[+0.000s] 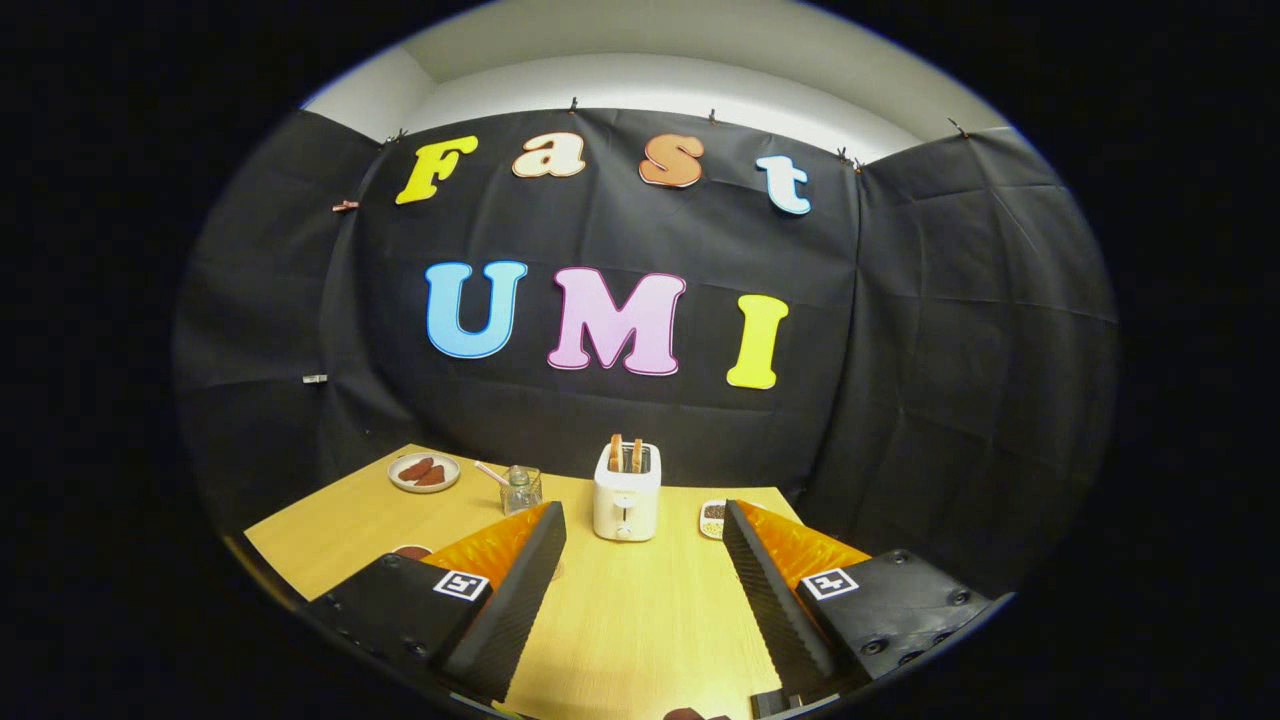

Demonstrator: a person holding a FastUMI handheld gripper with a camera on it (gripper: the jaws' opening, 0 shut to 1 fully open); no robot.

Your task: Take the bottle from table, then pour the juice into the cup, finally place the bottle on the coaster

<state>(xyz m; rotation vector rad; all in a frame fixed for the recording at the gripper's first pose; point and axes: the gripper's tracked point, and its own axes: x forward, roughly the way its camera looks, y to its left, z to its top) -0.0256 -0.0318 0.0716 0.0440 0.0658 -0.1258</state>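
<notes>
Wide apart and holding nothing, the fingers of the gripper (645, 560) frame a strip of bare wooden table (640, 620), with a small dark shape just showing at the near edge between them, too little of it to name. Straight beyond the gap stands a white toaster (627, 492) with two slices of toast up in its slots; it serves as the landmark. Left of the toaster, just past the left finger, sits a small clear glass vessel (520, 489) with a cap-like top and a pale stick leaning at it; it may be the bottle or the cup, and I cannot tell which, nor whether it holds juice. Further left of the toaster lies a white plate (424, 472) with two brown pieces on it. Close on the toaster's right, half hidden by the right finger, is a small dish (712, 518) of dark grains. A dark round thing (412, 551) peeks out at the table beside the left finger's base; it could be the coaster, though that is a guess.

With nothing gripped, this could be the approach to the bottle or the moment after setting it down; the scene fits both.

For room: the middle lane to the toaster is open, while the table's left and right edges fall away close outside each finger, and the black cloth wall stands right behind the toaster.
</notes>
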